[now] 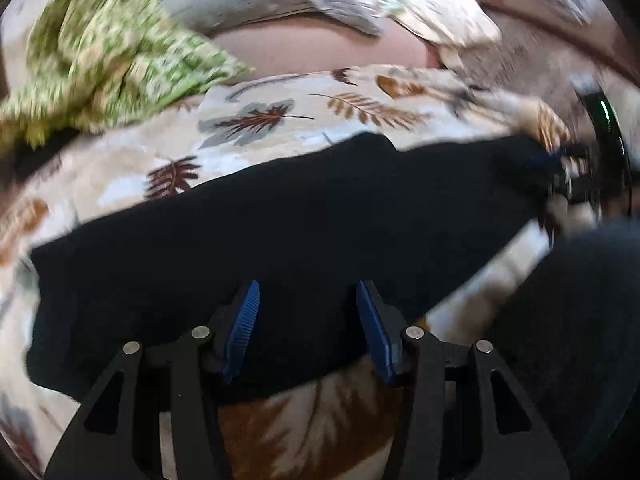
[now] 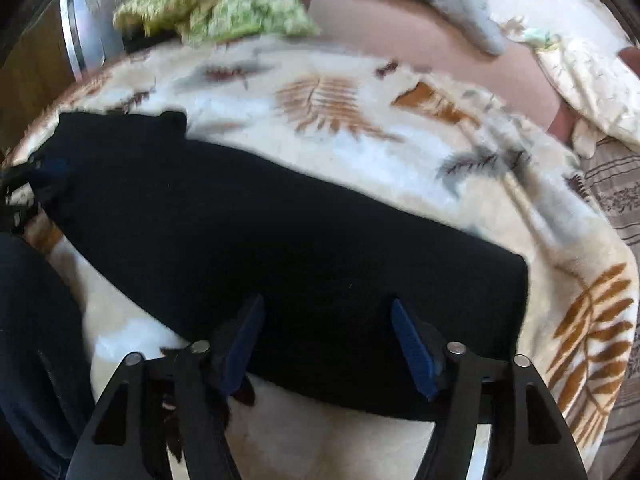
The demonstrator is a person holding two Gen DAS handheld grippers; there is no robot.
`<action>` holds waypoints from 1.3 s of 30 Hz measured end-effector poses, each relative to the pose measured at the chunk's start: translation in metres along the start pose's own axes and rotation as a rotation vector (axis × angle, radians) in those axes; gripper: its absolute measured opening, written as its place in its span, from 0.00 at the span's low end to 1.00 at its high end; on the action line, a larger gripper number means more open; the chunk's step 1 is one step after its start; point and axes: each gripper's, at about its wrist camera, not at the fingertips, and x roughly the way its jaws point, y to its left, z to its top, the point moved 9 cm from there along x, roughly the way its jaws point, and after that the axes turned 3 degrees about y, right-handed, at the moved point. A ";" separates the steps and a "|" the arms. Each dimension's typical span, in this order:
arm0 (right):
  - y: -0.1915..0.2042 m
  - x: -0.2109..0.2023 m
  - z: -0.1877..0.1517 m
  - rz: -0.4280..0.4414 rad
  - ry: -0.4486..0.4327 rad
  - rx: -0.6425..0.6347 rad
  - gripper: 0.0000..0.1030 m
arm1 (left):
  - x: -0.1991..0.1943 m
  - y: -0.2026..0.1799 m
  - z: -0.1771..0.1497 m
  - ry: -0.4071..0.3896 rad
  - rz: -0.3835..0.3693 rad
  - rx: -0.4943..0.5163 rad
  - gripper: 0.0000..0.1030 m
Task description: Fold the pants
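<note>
two grippers angled down over black pants (image 1: 280, 220) on leaf blanket (image 1: 320, 108), left gripper (image 1: 308, 304) parted, right gripper (image 2: 328, 320) wider, both empty

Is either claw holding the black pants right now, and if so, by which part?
Nothing is held. Both the left claw and right claw stand open above the black pants, pads clear of the cloth.

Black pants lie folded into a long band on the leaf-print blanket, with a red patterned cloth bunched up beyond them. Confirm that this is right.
Not quite: the bunched cloth is green and white, not red, as the right wrist view shows. The rest holds: the black pants lie as a long folded band on the leaf-print blanket.
</note>
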 end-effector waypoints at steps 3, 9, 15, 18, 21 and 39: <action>-0.015 0.000 -0.005 0.013 0.018 0.074 0.81 | -0.012 0.005 0.001 -0.005 -0.014 0.019 0.47; -0.008 -0.028 0.019 0.042 -0.142 0.086 0.83 | -0.011 -0.011 0.020 -0.044 -0.045 0.060 0.46; -0.002 0.002 -0.010 0.101 0.044 0.087 0.84 | -0.003 -0.010 -0.005 -0.010 -0.059 0.043 0.46; -0.019 -0.007 -0.015 0.177 0.034 0.157 0.84 | -0.012 -0.006 0.005 -0.028 -0.083 0.027 0.46; -0.062 -0.027 -0.022 0.192 -0.033 0.335 0.84 | -0.033 0.020 0.030 -0.136 -0.083 -0.085 0.52; -0.065 0.028 0.021 0.076 -0.038 0.179 0.85 | 0.016 0.153 -0.007 -0.017 0.288 -0.500 0.90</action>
